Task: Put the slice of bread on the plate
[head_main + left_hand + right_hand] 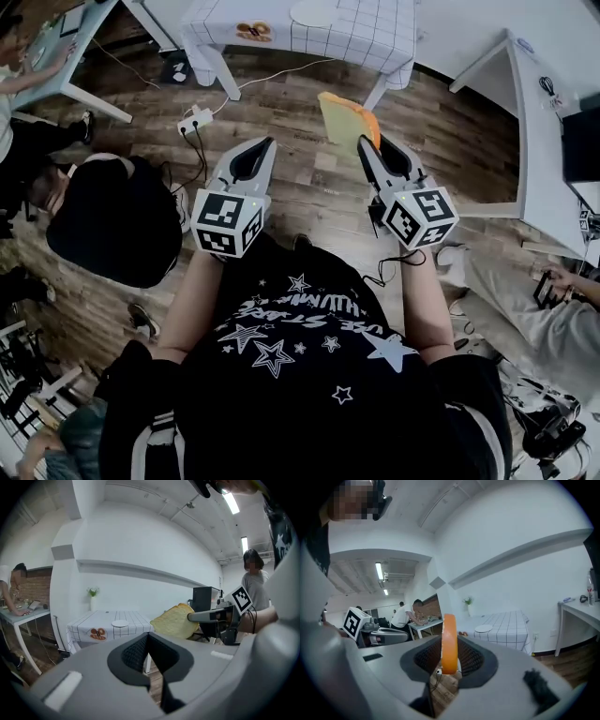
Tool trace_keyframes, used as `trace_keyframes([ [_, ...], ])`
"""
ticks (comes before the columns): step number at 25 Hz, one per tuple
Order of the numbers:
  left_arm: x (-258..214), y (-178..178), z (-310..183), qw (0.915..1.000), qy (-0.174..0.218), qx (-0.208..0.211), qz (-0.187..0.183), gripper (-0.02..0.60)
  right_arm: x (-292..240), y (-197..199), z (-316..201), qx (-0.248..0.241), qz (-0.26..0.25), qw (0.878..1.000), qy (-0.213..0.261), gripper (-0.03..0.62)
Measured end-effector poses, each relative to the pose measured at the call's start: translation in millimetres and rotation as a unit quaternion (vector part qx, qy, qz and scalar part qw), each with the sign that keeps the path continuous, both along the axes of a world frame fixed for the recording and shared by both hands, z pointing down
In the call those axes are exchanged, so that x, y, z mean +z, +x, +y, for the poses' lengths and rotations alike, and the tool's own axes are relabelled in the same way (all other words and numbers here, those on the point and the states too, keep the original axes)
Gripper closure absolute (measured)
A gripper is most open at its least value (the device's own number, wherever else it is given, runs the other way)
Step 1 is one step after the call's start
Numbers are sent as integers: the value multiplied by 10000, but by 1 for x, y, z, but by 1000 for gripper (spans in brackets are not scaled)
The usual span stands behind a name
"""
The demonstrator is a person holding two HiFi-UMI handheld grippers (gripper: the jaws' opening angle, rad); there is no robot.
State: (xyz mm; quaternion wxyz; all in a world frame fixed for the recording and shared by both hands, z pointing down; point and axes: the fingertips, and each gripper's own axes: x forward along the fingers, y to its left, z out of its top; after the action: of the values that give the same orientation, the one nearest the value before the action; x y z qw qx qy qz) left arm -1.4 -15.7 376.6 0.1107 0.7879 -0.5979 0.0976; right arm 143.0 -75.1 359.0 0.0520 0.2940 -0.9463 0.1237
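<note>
My right gripper (366, 141) is shut on a slice of bread (345, 118), pale yellow with an orange crust, held upright above the wooden floor. In the right gripper view the slice (449, 644) shows edge-on between the pads. From the left gripper view its broad face (174, 621) is visible in the right gripper (211, 617). My left gripper (261, 148) is level beside it on the left, shut with nothing in it (147, 637). A small white plate (314, 11) lies ahead on a table with a white gridded cloth (375, 37); it also shows as the plate (119, 623) and the plate (483, 628).
A brown food item (253, 31) lies on the cloth left of the plate. A person in black (112, 220) crouches at the left. A power strip (195, 120) with cables lies on the floor. White desks stand at the right (544, 122) and far left (56, 56).
</note>
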Motion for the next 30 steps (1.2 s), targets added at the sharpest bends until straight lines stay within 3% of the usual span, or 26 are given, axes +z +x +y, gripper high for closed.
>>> trace_keyframes([
  [7,-1,-20,-30,9999,-4,-122,107,572,11,-10,-25,-25,65,9999,-121,496],
  [17,15,-37,-112,9986,-81,408,317,572,15,-7,-83,661,284,9973,-161,496],
  [30,13,-131,-214,9965,-82,734,398,572,17,-104,-168,891,744,9931,-179,496],
])
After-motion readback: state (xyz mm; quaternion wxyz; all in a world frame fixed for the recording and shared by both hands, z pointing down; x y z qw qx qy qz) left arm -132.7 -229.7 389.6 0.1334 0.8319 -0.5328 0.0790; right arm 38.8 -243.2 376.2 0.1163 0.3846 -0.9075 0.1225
